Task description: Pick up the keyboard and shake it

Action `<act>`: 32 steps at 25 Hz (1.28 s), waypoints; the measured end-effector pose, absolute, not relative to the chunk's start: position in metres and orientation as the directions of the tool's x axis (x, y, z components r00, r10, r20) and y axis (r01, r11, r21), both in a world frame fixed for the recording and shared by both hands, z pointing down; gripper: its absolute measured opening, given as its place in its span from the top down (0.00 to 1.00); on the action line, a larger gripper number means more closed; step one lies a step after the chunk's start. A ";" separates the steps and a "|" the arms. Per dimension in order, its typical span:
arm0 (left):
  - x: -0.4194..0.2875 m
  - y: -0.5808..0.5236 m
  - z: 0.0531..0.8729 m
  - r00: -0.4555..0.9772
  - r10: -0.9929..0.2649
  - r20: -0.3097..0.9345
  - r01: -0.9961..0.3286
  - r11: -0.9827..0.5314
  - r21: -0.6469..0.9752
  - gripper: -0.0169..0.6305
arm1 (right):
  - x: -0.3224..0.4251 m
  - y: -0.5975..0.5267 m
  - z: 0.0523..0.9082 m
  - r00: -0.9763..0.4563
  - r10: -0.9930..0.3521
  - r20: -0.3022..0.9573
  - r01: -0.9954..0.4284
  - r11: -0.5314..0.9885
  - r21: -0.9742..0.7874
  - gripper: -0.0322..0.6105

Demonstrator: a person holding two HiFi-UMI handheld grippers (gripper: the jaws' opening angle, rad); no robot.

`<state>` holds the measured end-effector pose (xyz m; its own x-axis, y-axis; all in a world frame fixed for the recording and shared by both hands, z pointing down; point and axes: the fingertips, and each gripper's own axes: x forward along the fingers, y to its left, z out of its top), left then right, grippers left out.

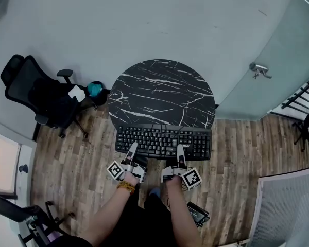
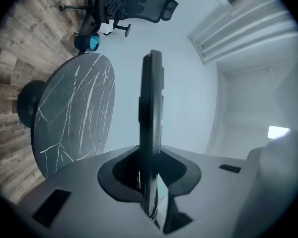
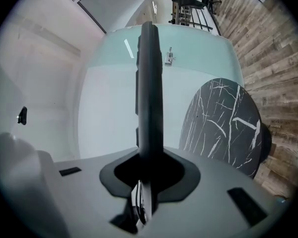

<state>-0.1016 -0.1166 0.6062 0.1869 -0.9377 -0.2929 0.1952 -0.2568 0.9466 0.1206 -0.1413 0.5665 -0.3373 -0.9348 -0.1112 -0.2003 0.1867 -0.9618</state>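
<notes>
A black keyboard (image 1: 164, 140) hangs level in the air over the near rim of a round black marble table (image 1: 159, 91). My left gripper (image 1: 131, 149) is shut on the keyboard's near edge left of the middle. My right gripper (image 1: 180, 151) is shut on the same edge right of the middle. In the left gripper view the keyboard (image 2: 151, 108) shows edge-on as a dark slab running up from the left gripper (image 2: 150, 177), with the table (image 2: 74, 113) to its left. The right gripper view shows the keyboard (image 3: 149, 93) the same way above the right gripper (image 3: 148, 177), with the table (image 3: 223, 123) to the right.
A black office chair (image 1: 41, 96) stands at the left with a teal object (image 1: 95, 89) beside it. A frosted glass door with a metal handle (image 1: 260, 70) is at the right. A small dark device (image 1: 198, 213) lies on the wooden floor near the person's legs.
</notes>
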 end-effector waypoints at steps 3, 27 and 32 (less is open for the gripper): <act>-0.097 -0.117 0.607 0.224 -0.934 -0.279 0.136 -0.254 0.958 0.85 | 0.121 -0.147 0.569 -0.344 -0.936 -0.070 -0.189 0.143 -0.972 0.83; -0.044 -0.148 0.513 0.409 -0.903 0.129 -0.908 -0.390 0.151 0.82 | 0.120 -0.167 0.583 -0.355 -0.935 -0.021 -0.131 0.071 -0.989 0.83; -0.046 -0.159 0.518 0.352 -0.924 0.152 -0.935 -0.340 0.101 0.82 | 0.108 -0.171 0.582 -0.367 -0.930 -0.028 -0.115 0.075 -0.991 0.83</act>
